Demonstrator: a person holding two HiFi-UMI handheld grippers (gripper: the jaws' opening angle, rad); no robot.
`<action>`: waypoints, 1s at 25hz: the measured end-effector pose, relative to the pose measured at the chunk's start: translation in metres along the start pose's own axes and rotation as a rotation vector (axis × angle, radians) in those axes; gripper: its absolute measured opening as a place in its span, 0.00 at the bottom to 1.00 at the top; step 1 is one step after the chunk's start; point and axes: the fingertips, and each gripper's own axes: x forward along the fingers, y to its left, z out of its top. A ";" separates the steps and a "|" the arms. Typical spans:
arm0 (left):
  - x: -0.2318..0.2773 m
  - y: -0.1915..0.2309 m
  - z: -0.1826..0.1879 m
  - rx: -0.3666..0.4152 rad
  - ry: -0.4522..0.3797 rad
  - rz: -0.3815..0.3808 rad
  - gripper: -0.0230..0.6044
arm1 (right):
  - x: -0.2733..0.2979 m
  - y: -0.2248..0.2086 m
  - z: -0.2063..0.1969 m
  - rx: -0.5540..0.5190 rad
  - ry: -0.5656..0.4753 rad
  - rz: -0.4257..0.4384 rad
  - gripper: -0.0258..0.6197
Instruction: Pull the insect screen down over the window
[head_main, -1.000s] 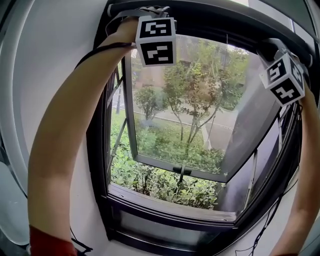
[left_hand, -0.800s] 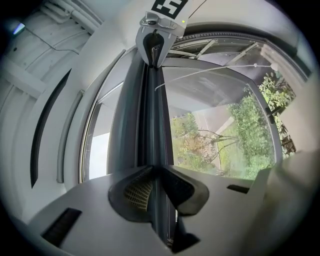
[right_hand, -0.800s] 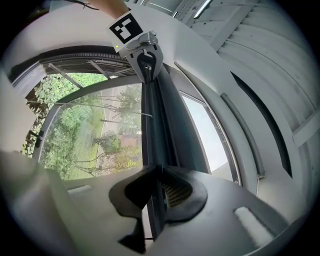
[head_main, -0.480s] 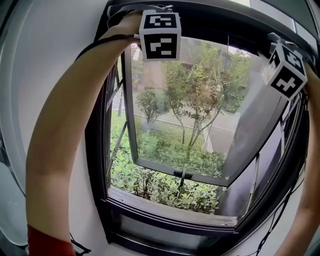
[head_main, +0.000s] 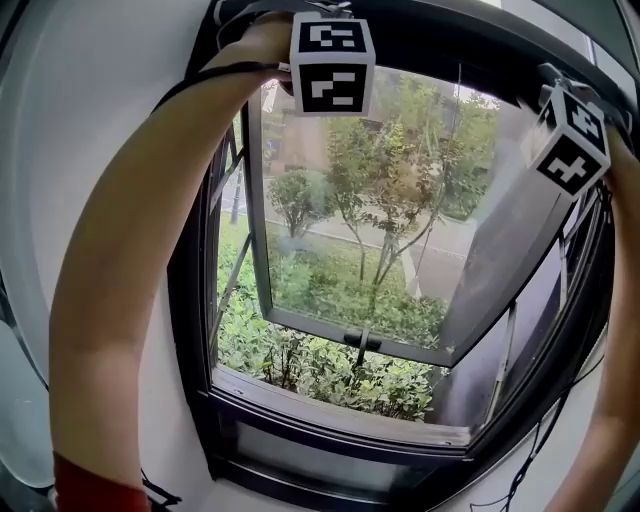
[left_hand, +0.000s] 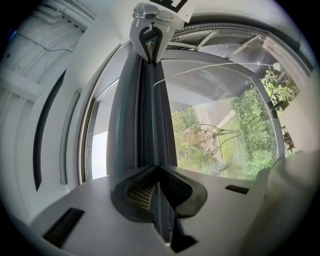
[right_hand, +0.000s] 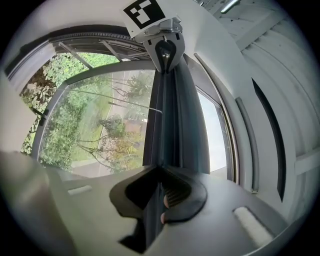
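Fingers, left gripper (left_hand: 159, 186): closed tight on the insect screen bar (left_hand: 152, 115), one pad on each side of its thin dark edge.
Fingers, right gripper (right_hand: 160, 196): clamped on the same bar. They have just been closing, with the bar between them.
Insect screen bar: runs straight from one pair of my fingers to the other, high along the top of the window frame (head_main: 200, 300). It is still up there, not yet drawn over the opening.
Above my fingers: only the dark top of the frame.
Below my fingers: the open pane (head_main: 400, 200), swung outward at its lower edge, and well beneath that the sill (head_main: 340, 410).
Beyond my fingers: trees (head_main: 385, 190) through the glass, shrubs (head_main: 320, 370) lower down.
Outer side of my left fingers: white wall (left_hand: 65, 100) beside the frame.
Outer side of my right fingers: more white wall (right_hand: 280, 75) with a long dark slot in it.
Marker cubes: the left cube (head_main: 332, 62) sits just behind my left fingers, the right cube (head_main: 570, 150) just behind my right fingers, tilted.
My arms: both raised. The left forearm (head_main: 120, 280) arches up past the frame's left side; the right forearm (head_main: 610, 400) rises along the right edge.
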 end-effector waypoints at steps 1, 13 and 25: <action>0.000 0.000 0.000 -0.004 -0.003 0.004 0.09 | 0.000 0.000 -0.001 0.006 -0.003 -0.009 0.10; -0.011 -0.008 0.001 -0.035 -0.019 -0.030 0.08 | -0.009 0.008 0.001 0.006 0.004 0.000 0.09; -0.022 -0.032 -0.001 -0.037 -0.037 -0.057 0.08 | -0.018 0.031 0.005 0.026 -0.028 0.031 0.09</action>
